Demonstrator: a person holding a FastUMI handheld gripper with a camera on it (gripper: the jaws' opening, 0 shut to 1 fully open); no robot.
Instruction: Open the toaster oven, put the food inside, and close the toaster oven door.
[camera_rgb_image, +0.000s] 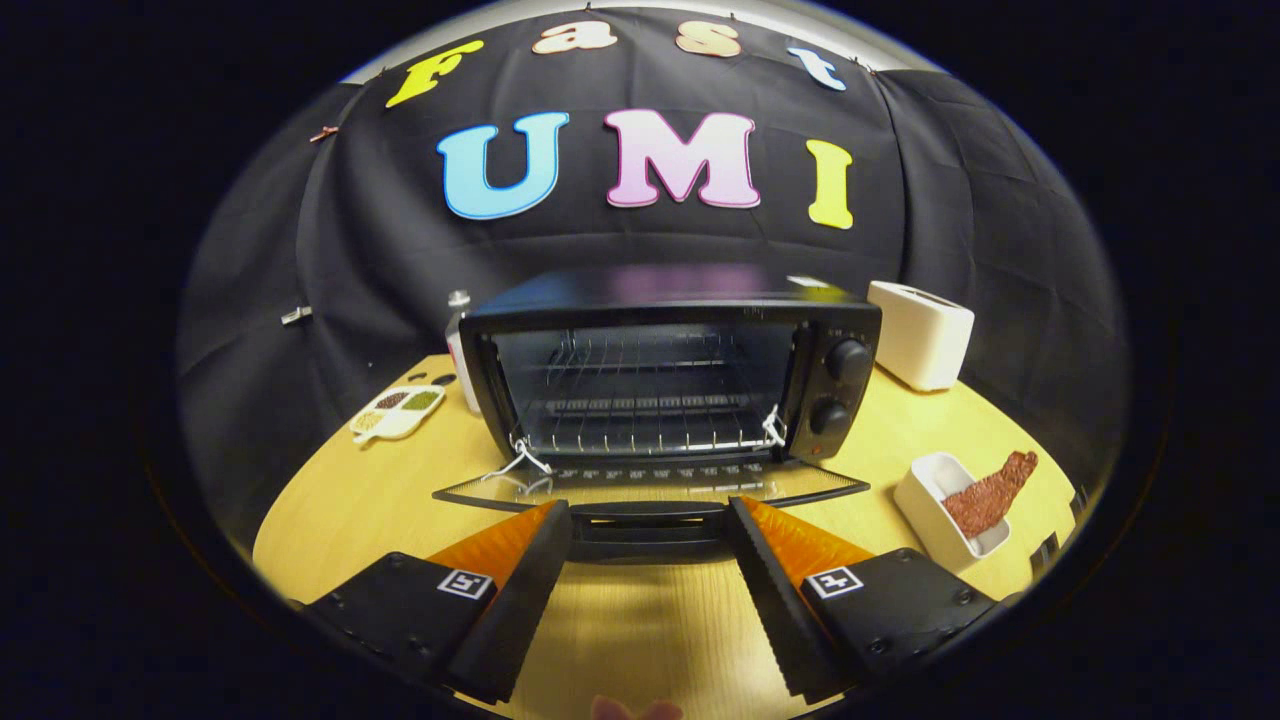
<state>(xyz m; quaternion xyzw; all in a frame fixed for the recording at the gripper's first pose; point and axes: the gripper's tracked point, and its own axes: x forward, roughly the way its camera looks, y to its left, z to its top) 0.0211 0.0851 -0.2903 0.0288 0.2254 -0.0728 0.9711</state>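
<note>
A black toaster oven (668, 370) stands on the wooden table just ahead of my fingers, with its glass door (650, 485) folded down flat toward me. The wire rack (640, 405) inside is bare. The door's handle (648, 522) lies between my two fingertips, and I cannot tell whether they touch it. My gripper (650, 520) is open with a wide gap. The food, a reddish-brown strip of meat (990, 495), leans in a small white dish (935, 510) to the right of the oven, beyond my right finger.
A white toaster (920, 335) stands behind the oven on the right. To its left are a white bottle (460, 350) and a white divided plate (397, 410) with seasonings. Bare table (330, 500) stretches left of the open door.
</note>
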